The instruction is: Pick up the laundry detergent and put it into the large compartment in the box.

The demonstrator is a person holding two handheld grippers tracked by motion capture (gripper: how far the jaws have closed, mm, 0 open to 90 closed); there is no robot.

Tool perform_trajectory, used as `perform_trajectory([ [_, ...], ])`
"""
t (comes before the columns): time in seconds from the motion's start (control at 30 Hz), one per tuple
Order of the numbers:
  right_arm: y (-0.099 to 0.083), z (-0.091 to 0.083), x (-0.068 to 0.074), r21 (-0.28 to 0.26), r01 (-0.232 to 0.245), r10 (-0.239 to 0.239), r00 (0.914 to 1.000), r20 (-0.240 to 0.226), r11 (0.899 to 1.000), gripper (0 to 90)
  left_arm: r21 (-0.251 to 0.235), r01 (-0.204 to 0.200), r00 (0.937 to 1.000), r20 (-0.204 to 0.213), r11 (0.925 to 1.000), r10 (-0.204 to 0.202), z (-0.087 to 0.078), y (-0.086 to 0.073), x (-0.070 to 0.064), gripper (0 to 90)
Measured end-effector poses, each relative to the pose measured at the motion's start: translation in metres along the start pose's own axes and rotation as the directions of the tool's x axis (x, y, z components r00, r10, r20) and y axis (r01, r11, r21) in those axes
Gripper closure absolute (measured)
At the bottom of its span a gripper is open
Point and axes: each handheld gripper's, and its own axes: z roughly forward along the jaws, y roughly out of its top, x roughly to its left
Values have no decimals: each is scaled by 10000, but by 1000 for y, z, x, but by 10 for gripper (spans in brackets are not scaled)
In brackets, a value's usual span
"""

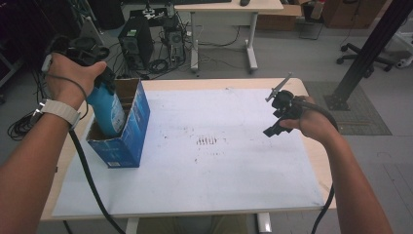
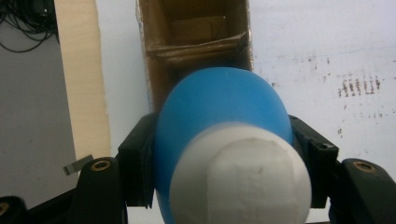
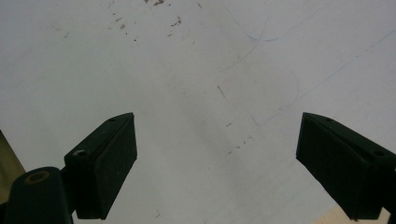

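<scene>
Left gripper is clamped on a blue bottle with a white cap; in the left gripper view both black jaws press the rounded blue shoulder just below the cap, one on each side. The bottle stands nearly upright, its lower part inside the open blue cardboard box at the left end of the table; whether its base touches the box floor cannot be told. Judgement: smooth, curved plastic, likely slippery where the jaws sit on the taper, so a hold lower on the straight body would be surer; stiff enough not to dent visibly under the present squeeze. Weight unknown, contents not visible. The box is light card and may shift or tip if the bottle drags on its wall. Right gripper hangs over the white sheet at the right, well apart from the box, jaws spread wide and empty.
</scene>
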Motion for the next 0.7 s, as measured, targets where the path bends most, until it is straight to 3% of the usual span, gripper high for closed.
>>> perform_trajectory([
  [0.7,-2,2,-1,112,-95,96,9999,-32,9999,125,85,-180,9998,-34,9998,180,43,-5,0,372],
])
